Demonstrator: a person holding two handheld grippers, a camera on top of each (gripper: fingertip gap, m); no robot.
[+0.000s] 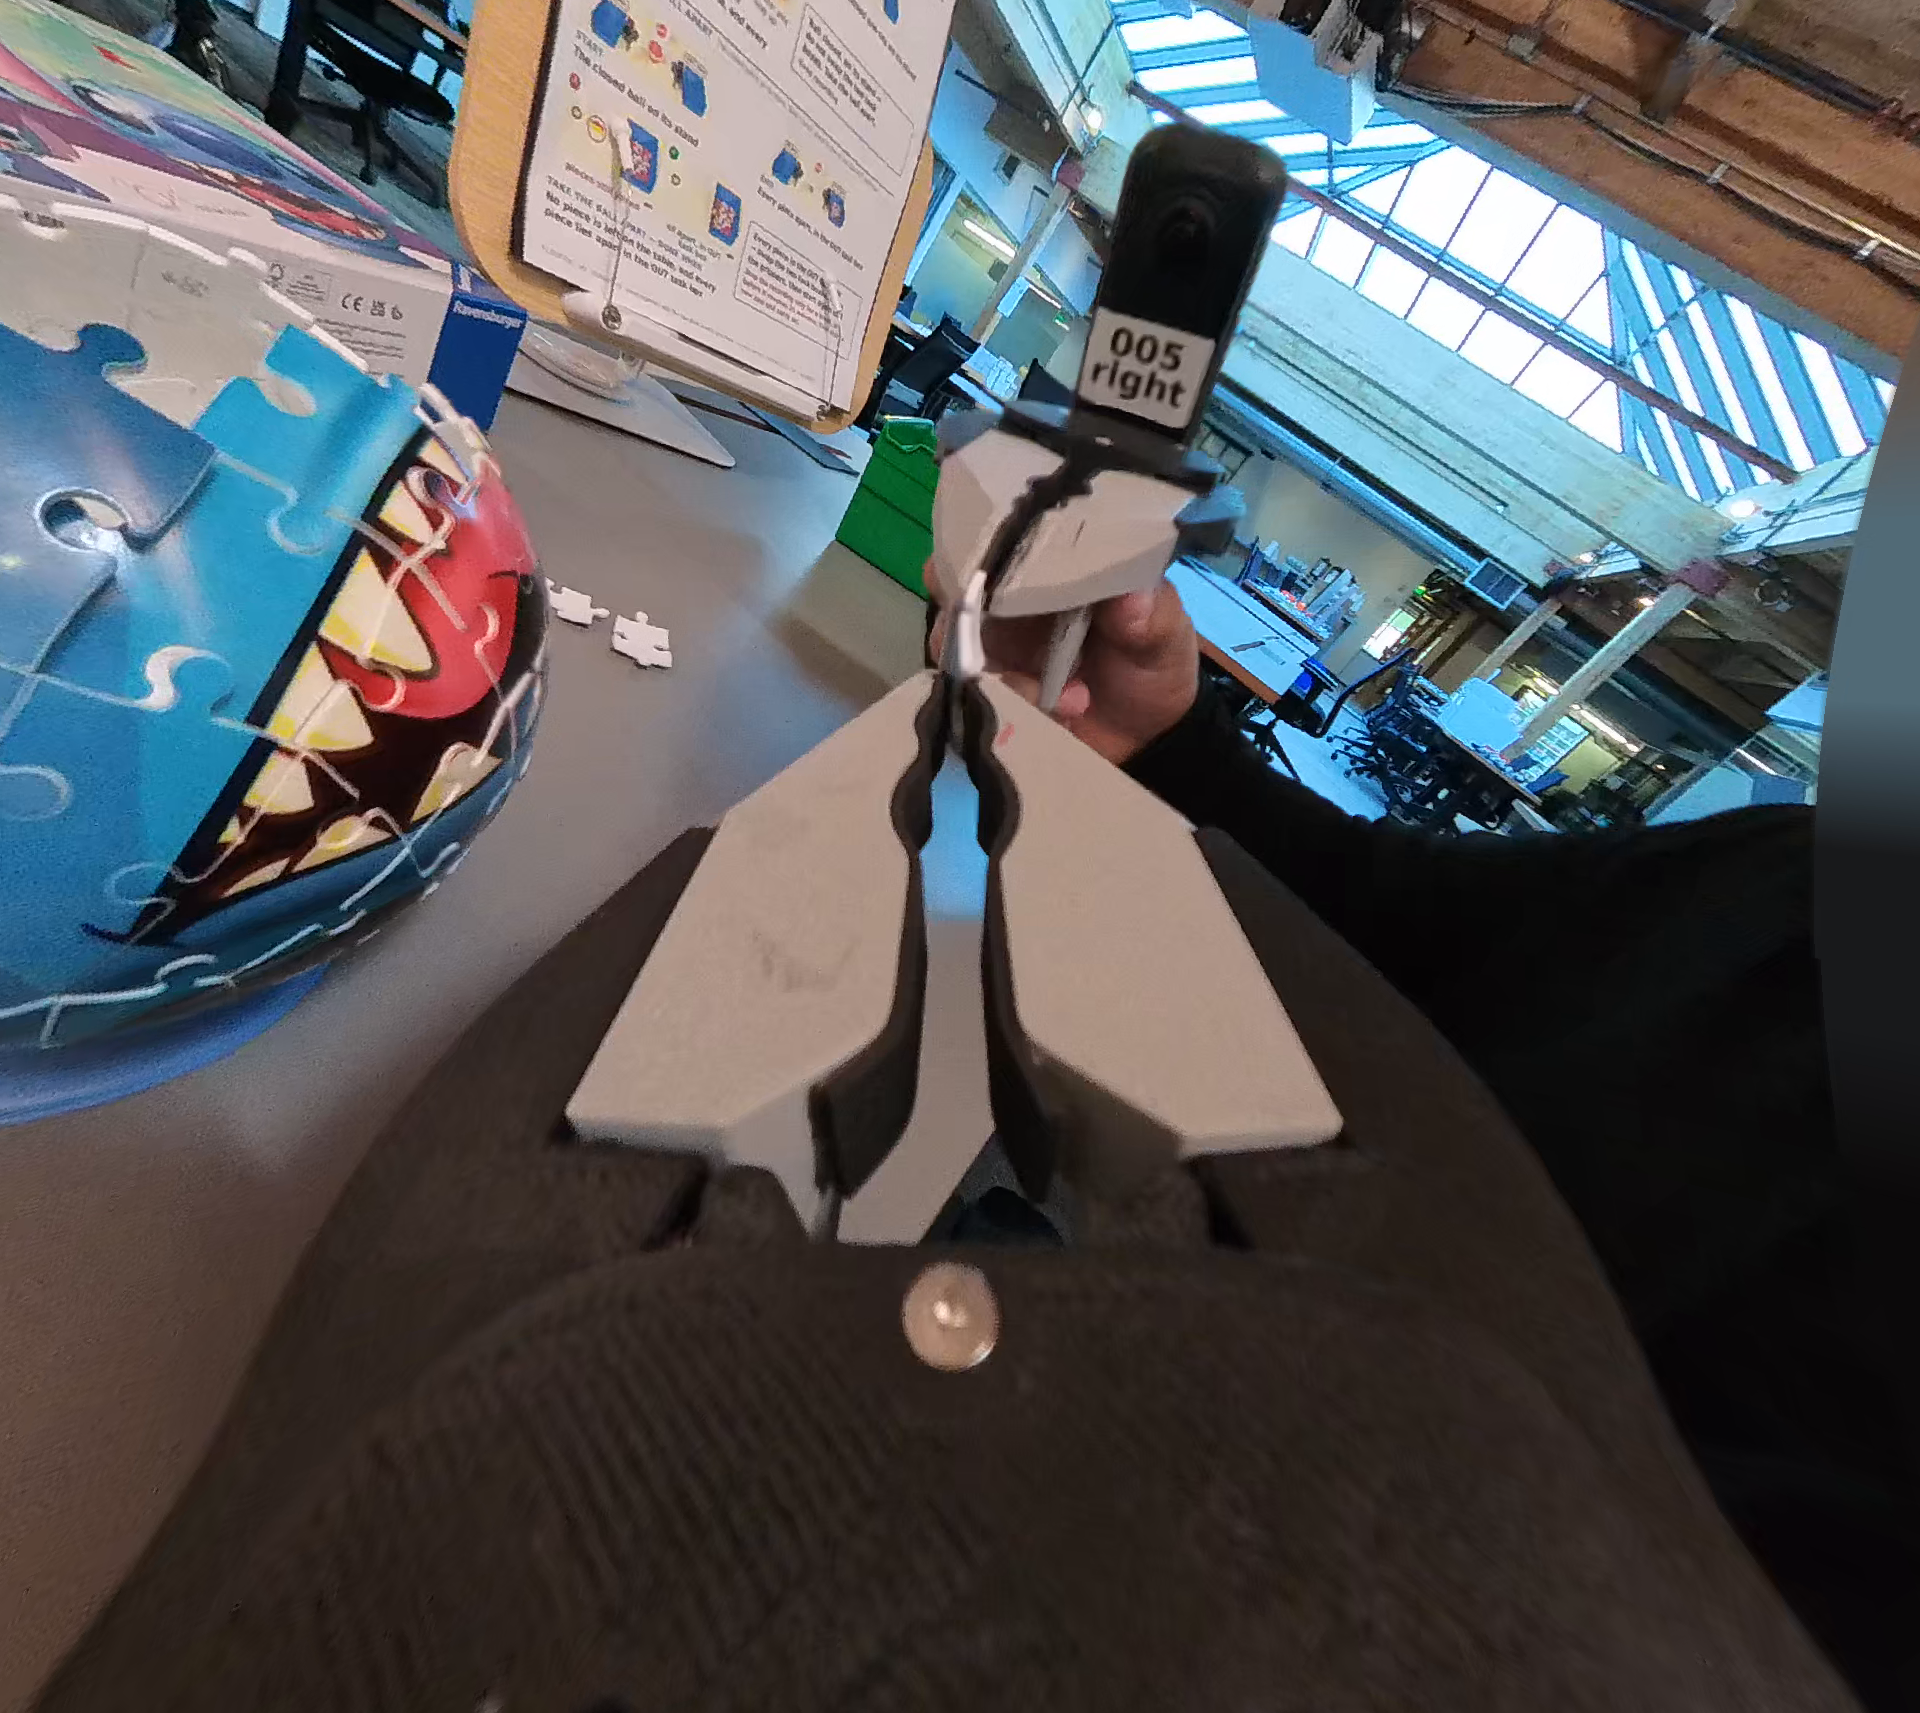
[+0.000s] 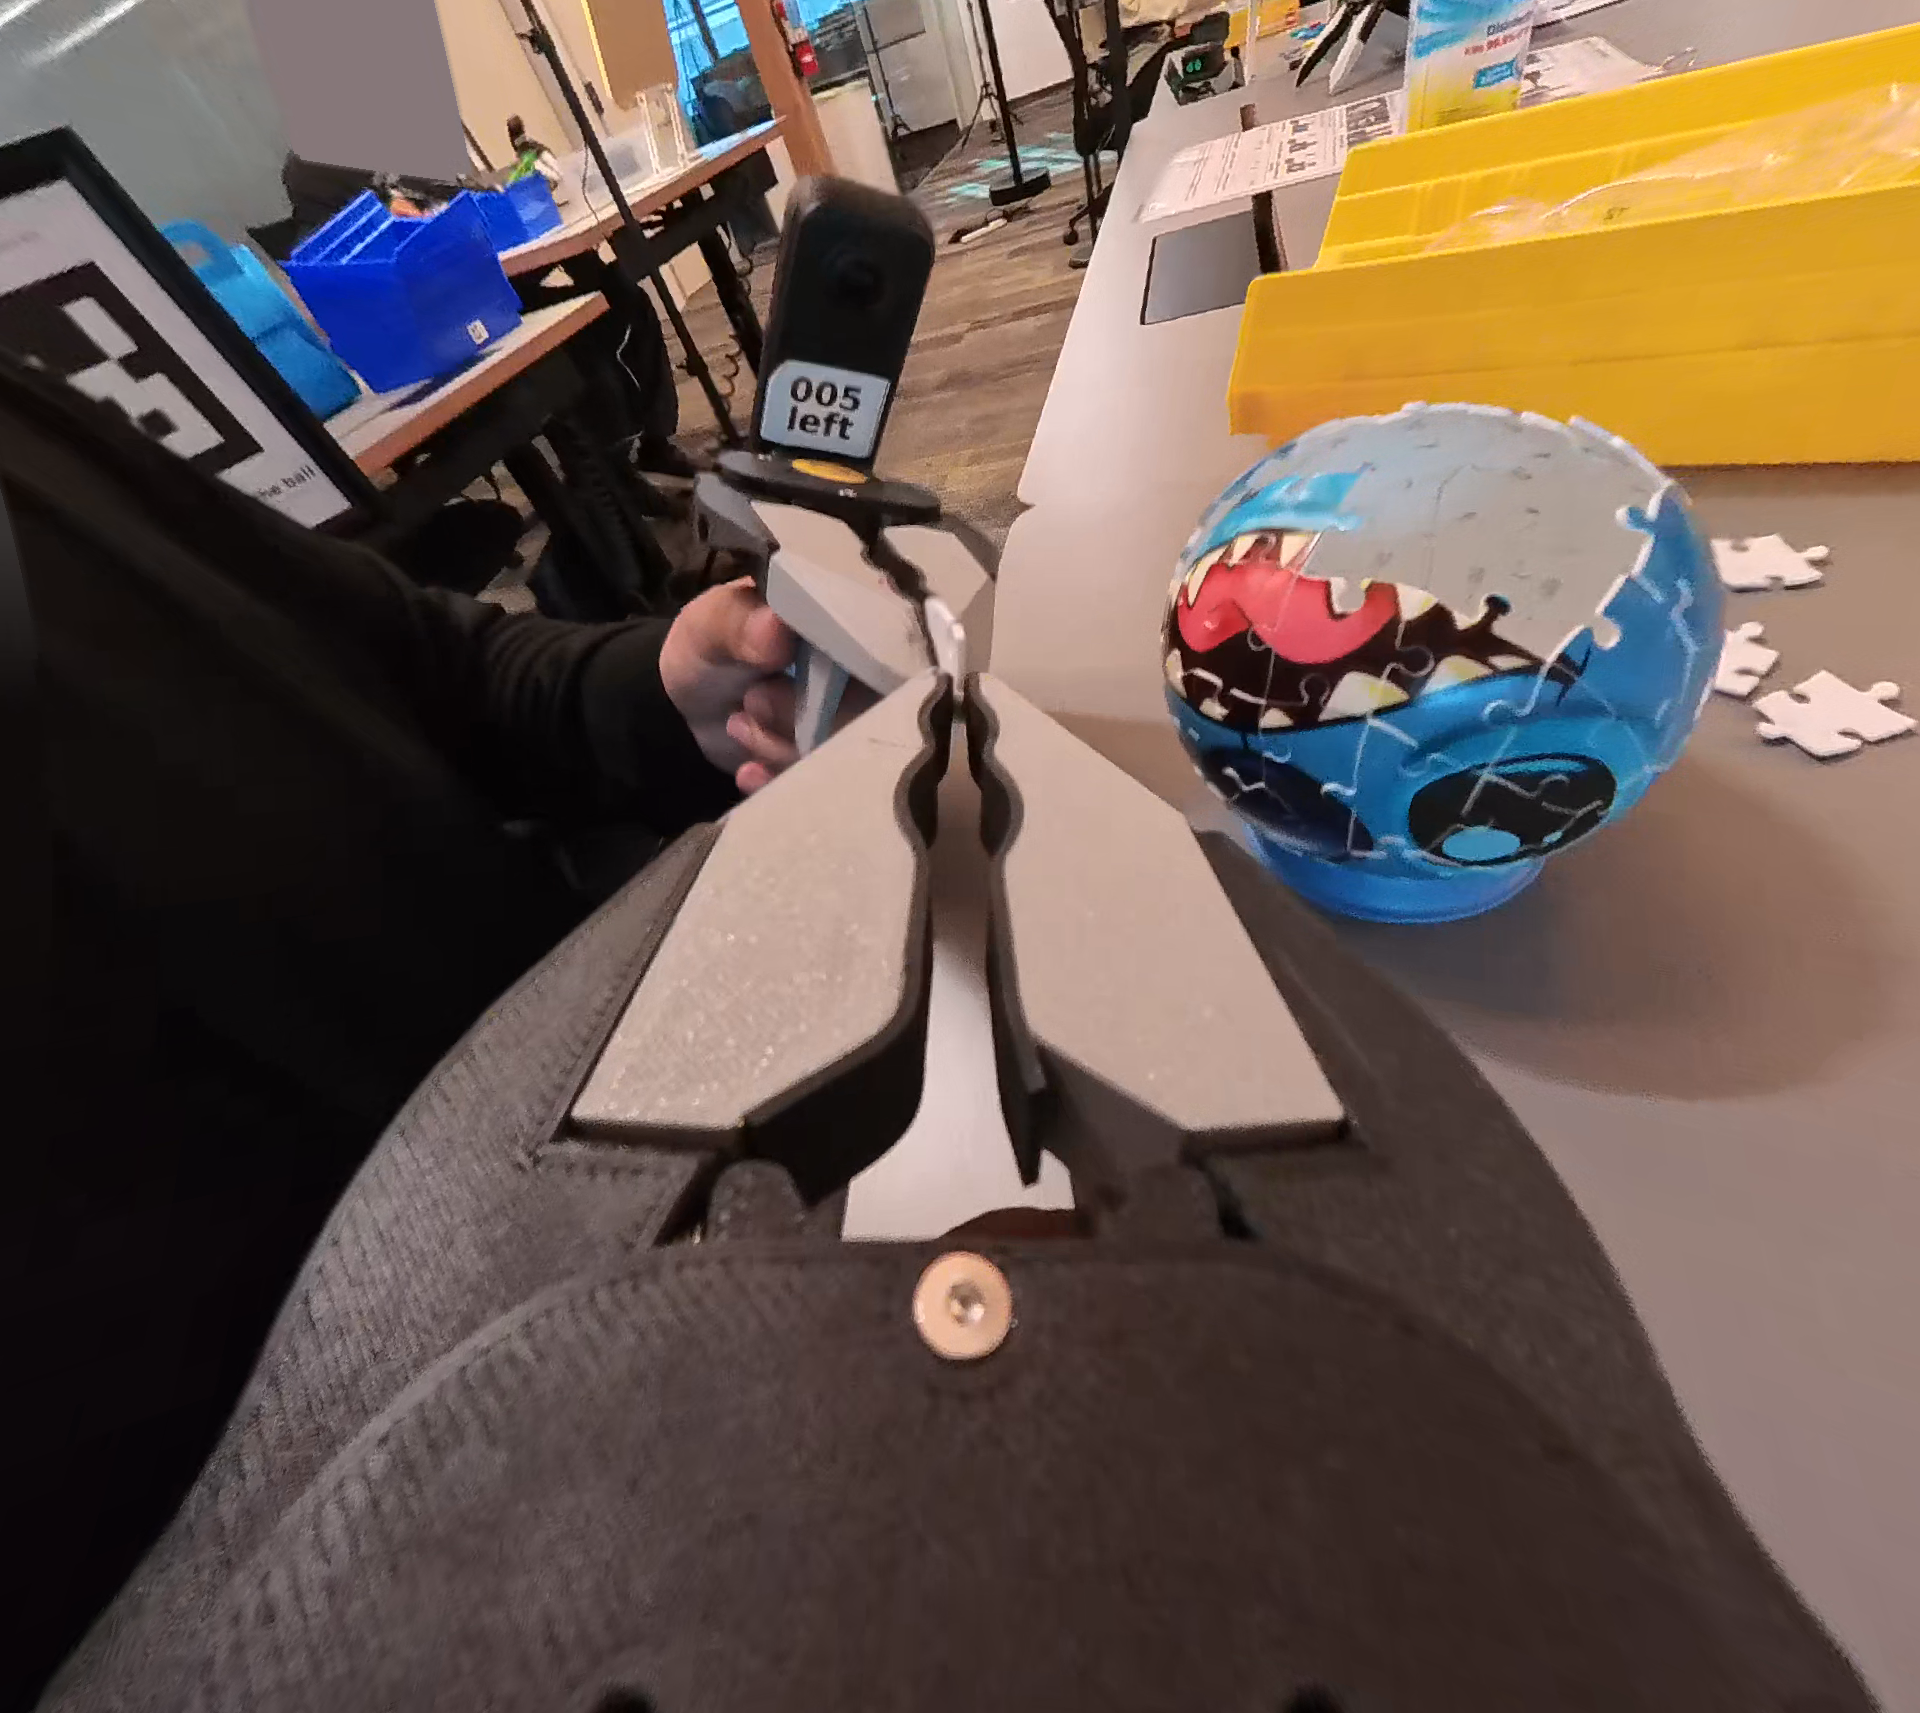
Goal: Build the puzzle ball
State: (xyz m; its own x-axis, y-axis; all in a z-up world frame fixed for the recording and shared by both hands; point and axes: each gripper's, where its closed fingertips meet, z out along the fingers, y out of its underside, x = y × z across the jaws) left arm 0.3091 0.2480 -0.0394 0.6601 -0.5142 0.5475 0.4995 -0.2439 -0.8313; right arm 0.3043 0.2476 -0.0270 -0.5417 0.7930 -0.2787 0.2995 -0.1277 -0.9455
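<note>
My left claw (image 1: pixel 954 695) and right claw (image 2: pixel 956 689) meet tip to tip mid-frame, both pinching one white puzzle piece (image 1: pixel 971 624); puzzle ball (image 2: pixel 1439 687) right.

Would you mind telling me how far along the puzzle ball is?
Mostly built: the puzzle ball sits on its blue stand, open at the top. In hand: a white piece pinched between left gripper and right gripper. Left: three loose pieces on the table.

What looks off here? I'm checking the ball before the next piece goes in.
The puzzle ball on its blue stand is unfinished: its top is an open gap with a jagged edge. Loose white pieces lie scattered on the table beside it. Both grippers pinch one small white piece between them.
</note>
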